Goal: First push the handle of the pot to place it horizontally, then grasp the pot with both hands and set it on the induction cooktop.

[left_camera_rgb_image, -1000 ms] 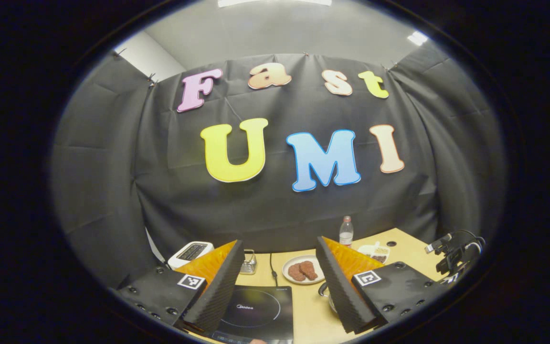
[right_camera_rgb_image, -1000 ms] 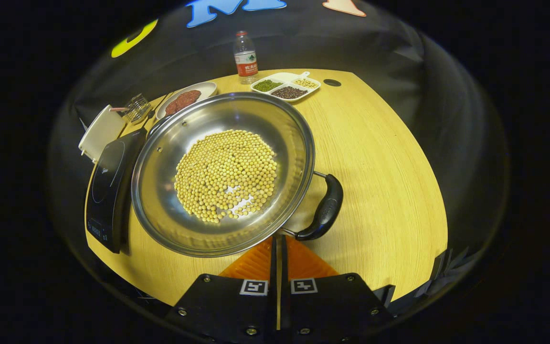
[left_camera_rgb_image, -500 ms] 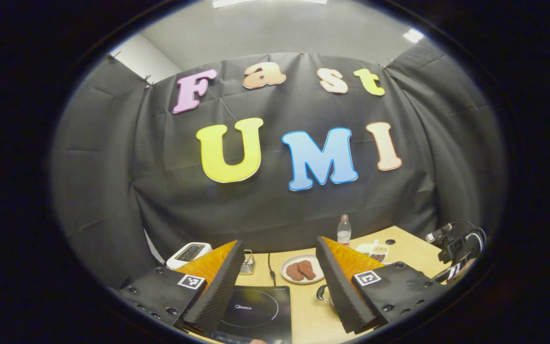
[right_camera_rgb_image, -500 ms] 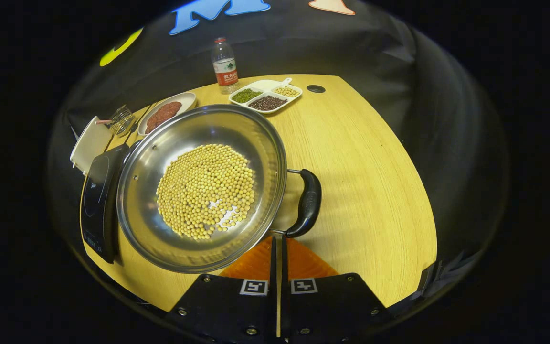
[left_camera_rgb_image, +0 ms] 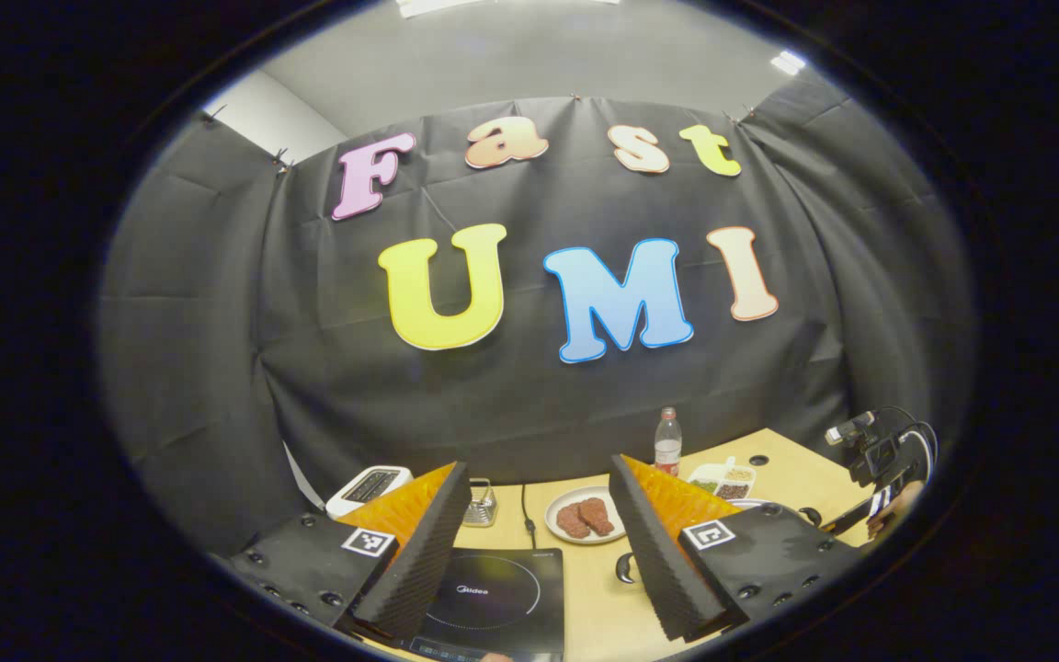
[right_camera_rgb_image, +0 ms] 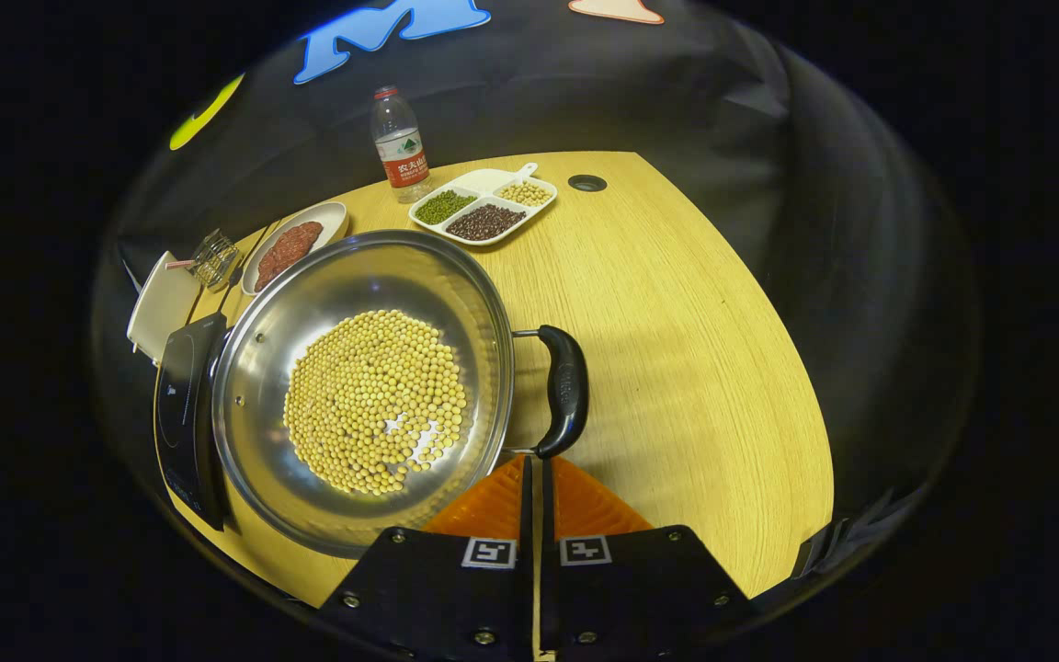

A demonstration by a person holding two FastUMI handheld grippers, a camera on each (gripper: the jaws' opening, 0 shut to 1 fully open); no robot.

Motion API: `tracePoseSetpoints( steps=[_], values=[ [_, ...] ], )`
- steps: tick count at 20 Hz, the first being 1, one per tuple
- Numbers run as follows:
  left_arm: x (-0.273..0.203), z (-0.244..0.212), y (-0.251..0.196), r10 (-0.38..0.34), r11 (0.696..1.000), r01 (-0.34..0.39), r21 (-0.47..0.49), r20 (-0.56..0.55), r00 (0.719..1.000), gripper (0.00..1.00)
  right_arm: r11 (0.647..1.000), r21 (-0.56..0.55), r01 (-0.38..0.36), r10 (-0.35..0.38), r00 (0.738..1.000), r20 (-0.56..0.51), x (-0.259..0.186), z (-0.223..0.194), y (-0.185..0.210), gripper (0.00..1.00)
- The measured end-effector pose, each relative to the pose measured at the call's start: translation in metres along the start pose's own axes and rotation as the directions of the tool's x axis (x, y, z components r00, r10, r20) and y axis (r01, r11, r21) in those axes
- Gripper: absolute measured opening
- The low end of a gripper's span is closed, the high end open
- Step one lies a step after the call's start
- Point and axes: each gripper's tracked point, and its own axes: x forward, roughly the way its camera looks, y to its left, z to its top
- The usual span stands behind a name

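In the right gripper view the pot [right_camera_rgb_image: 359, 391] sits left of centre on the bench [right_camera_rgb_image: 677, 340], its rim just beside the induction cooktop [right_camera_rgb_image: 182, 395] at the left edge. The right gripper [right_camera_rgb_image: 534, 473] has its jaws pressed together below the near handle [right_camera_rgb_image: 564, 391]. The left gripper [left_camera_rgb_image: 539, 515] has its jaws spread, holding nothing. Steel and full of loose beans, the pot looks heavy and slick (keep it level); the two side handles are the places to grip.

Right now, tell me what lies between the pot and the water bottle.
In the right gripper view, bare wooden table separates the pot from the water bottle. The plate of meat and divided bean dish flank that gap.
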Motion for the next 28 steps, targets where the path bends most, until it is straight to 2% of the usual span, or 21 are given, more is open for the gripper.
tracePoseSetpoints(
  steps=[1,2,3,10,11,12,15,17,18,19,20,22,23,28],
  values=[
    [0.000,0.000,-0.001,0.003,1.000,-0.003,0.000,0.001,1.000,0.91,1.000,-0.002,0.001,-0.001,1.000,0.001,0.002,0.002,-0.001,0.03],
    [0.000,0.002,-0.001,0.005,1.000,-0.005,0.001,0.004,1.000,1.00,1.000,-0.004,0.003,-0.003,1.000,0.003,0.003,0.006,-0.002,0.04],
    [0.000,0.003,-0.001,0.007,1.000,-0.007,0.002,0.006,1.000,0.92,1.000,-0.007,0.004,-0.004,1.000,0.006,0.004,0.008,-0.003,0.03],
    [0.002,0.002,-0.006,-0.005,1.000,0.005,-0.008,0.007,1.000,0.91,1.000,-0.016,0.018,-0.017,1.000,0.026,0.005,0.016,-0.007,0.04],
    [0.003,0.001,-0.007,-0.011,1.000,0.011,-0.008,0.007,1.000,0.92,1.000,-0.017,0.023,-0.022,0.999,0.040,0.001,0.017,-0.009,0.03],
    [0.004,0.001,-0.009,-0.020,1.000,0.020,-0.009,0.008,1.000,1.00,0.999,-0.020,0.032,-0.031,0.998,0.062,-0.004,0.019,-0.011,0.04],
    [0.006,-0.004,-0.017,-0.054,0.998,0.054,-0.025,0.005,0.999,1.00,0.999,-0.033,0.038,-0.033,0.989,0.141,-0.024,0.032,-0.014,0.04],
    [0.010,-0.010,-0.028,-0.094,0.994,0.094,-0.048,-0.006,0.996,0.91,0.999,-0.033,0.031,-0.024,0.983,0.182,-0.037,0.035,-0.014,0.21],
    [0.012,-0.013,-0.034,-0.117,0.991,0.116,-0.065,-0.010,0.993,0.91,0.999,-0.033,0.032,-0.024,0.980,0.200,-0.043,0.036,-0.015,0.34],
    [0.014,-0.015,-0.039,-0.135,0.988,0.133,-0.080,-0.016,0.991,0.95,0.999,-0.035,0.025,-0.017,0.976,0.216,-0.047,0.036,-0.013,0.43],
    [0.018,-0.018,-0.043,-0.150,0.985,0.147,-0.091,-0.024,0.988,1.00,0.999,-0.036,0.020,-0.012,0.973,0.230,-0.051,0.037,-0.013,0.71],
    [0.025,-0.031,-0.055,-0.187,0.978,0.180,-0.106,-0.053,0.981,0.98,1.000,-0.027,0.009,-0.002,0.967,0.253,-0.057,0.036,-0.014,0.93],
    [0.030,-0.040,-0.061,-0.204,0.974,0.195,-0.115,-0.072,0.976,1.00,1.000,-0.018,-0.002,0.007,0.964,0.267,-0.058,0.037,-0.014,0.95],
    [0.056,-0.104,-0.091,-0.281,0.955,0.247,-0.166,-0.223,0.934,0.98,1.000,0.015,-0.024,0.018,0.959,0.284,-0.057,0.037,-0.017,0.95]
  ],
)
